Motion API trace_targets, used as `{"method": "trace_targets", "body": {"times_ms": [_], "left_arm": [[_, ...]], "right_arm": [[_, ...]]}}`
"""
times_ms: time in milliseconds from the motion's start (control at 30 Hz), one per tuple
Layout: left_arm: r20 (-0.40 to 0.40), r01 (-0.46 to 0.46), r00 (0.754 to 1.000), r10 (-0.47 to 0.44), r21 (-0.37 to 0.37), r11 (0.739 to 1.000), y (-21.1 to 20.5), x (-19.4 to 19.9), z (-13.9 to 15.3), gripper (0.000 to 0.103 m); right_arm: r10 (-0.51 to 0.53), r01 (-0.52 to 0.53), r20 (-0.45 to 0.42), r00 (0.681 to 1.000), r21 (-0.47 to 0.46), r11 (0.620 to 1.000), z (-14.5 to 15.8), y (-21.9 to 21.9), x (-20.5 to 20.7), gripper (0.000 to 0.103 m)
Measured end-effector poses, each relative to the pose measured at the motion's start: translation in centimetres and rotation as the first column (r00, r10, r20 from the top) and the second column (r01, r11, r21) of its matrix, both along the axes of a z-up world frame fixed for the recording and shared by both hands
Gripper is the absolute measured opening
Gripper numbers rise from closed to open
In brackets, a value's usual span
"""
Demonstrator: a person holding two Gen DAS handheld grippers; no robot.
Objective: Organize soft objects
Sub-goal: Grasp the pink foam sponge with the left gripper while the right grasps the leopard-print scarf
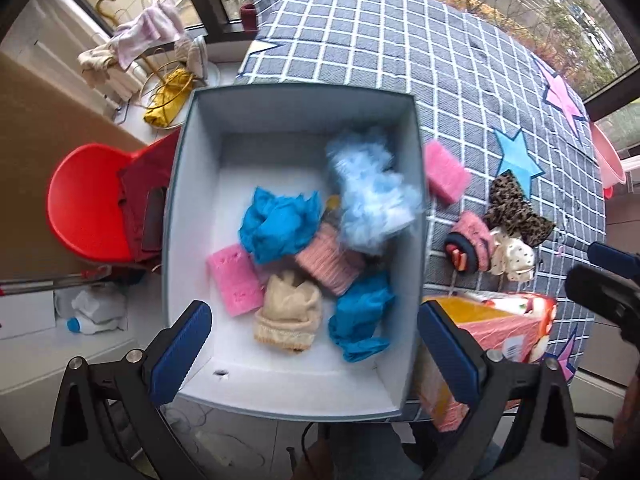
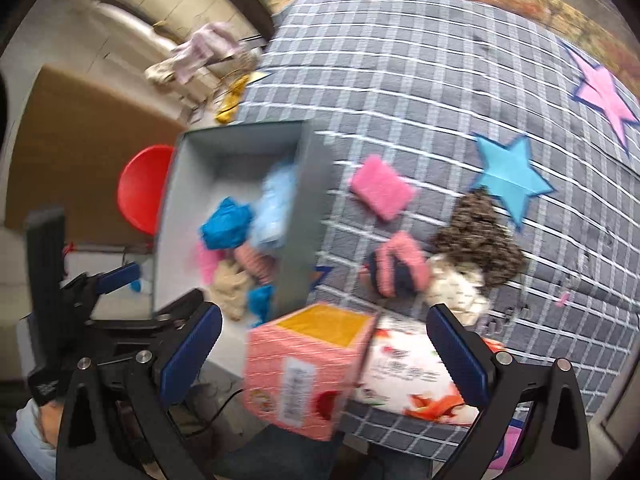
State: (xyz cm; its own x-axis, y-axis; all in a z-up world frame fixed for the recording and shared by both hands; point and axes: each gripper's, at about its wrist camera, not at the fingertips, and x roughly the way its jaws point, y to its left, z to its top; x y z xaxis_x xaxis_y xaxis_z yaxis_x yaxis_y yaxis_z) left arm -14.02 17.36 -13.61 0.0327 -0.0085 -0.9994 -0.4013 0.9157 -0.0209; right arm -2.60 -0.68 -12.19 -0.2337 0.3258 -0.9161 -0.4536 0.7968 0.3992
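A grey box (image 1: 296, 100) (image 2: 316, 200) stands at the table's left edge. Inside lie a pale blue fluffy piece (image 1: 368, 192) blurred as if falling, two blue cloths (image 1: 280, 220), a pink sponge (image 1: 234, 280), a pink knit piece (image 1: 328, 264) and a beige hat (image 1: 288, 312). On the checked tablecloth (image 1: 380, 40) lie another pink sponge (image 1: 446, 170) (image 2: 382, 186), a leopard-print cloth (image 1: 516, 208) (image 2: 476, 236), a pink-and-navy item (image 1: 470, 244) (image 2: 396, 264) and a cream dotted cloth (image 1: 514, 258) (image 2: 456, 284). My left gripper (image 1: 316, 352) is open above the box. My right gripper (image 2: 324, 354) is open above a pink carton (image 2: 304, 364).
A pink-orange carton (image 1: 500, 320) sits at the table's near edge beside the box. A red chair (image 1: 88, 200) with a dark red cloth stands left of the box. A rack with clothes (image 1: 148, 32) and a yellow bag (image 1: 168, 100) are at the back left.
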Motion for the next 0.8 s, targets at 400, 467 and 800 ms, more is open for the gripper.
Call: {"method": "trace_targets", "body": {"times_ms": [400,467,800], "left_arm": [[0.032,0.053,0.998,-0.048,-0.166,0.985,-2.4,6.2,1.1,0.103],[0.037,0.051,0.998,-0.043,-0.238,0.970,-3.2,8.2,1.2,0.103],[-0.061,0.024,0.997,-0.045,-0.300,0.954,-8.6,18.1,-3.3,0.103]], "right_arm": [[-0.120,0.112,-0.037,0.992,-0.169,0.979,-7.9,-5.8,4.6,0.103],[-0.134,0.126,-0.031,0.990,-0.194,0.973,-9.1,-6.3,4.9,0.103],[-0.162,0.163,0.023,0.987,-0.202,0.966,-13.3,-6.8,6.7,0.103]]}}
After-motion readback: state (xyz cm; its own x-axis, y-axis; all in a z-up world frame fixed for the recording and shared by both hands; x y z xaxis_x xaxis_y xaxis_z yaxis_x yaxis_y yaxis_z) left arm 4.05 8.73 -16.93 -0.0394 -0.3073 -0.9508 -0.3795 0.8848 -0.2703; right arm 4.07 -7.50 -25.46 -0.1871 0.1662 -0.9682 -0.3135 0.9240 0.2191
